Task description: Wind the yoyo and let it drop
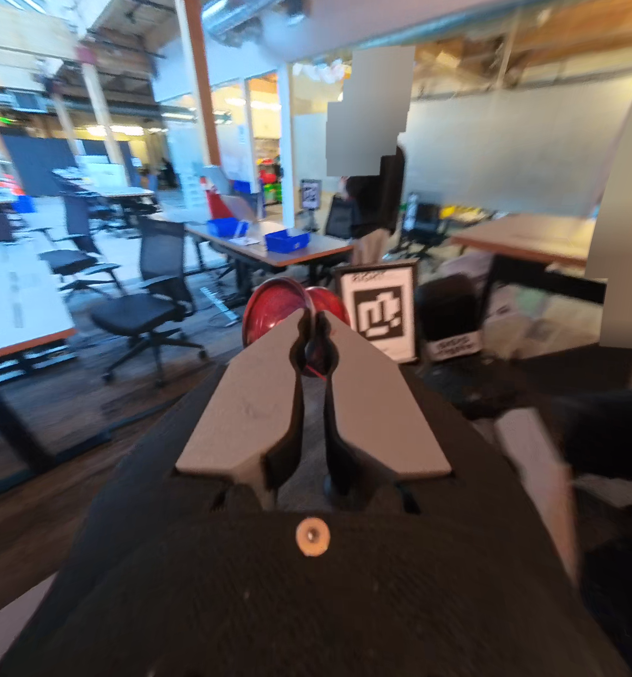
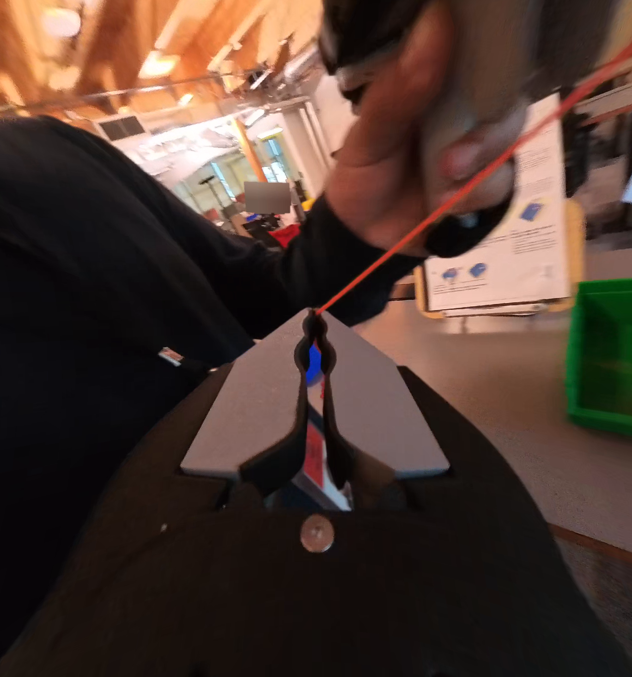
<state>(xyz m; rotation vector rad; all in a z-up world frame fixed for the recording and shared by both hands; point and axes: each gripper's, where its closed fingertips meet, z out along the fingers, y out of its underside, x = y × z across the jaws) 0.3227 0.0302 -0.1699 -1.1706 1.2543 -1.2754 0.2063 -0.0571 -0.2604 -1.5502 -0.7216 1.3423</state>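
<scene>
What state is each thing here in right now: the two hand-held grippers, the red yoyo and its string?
Left hand-held gripper: shut, clamped on the yoyo.
Yoyo: red, held at the fingertips, not dropped.
Right hand-held gripper: shut, pinching the string.
String: red, stretched taut up and away.
Green bin: resting on the table.

Red yoyo clamped, string taut

The left gripper has its jaws closed on the rim of a red yoyo. The right gripper is pinched shut on a taut red string. A hand in a dark sleeve, probably the left, grips a handle ahead.
</scene>
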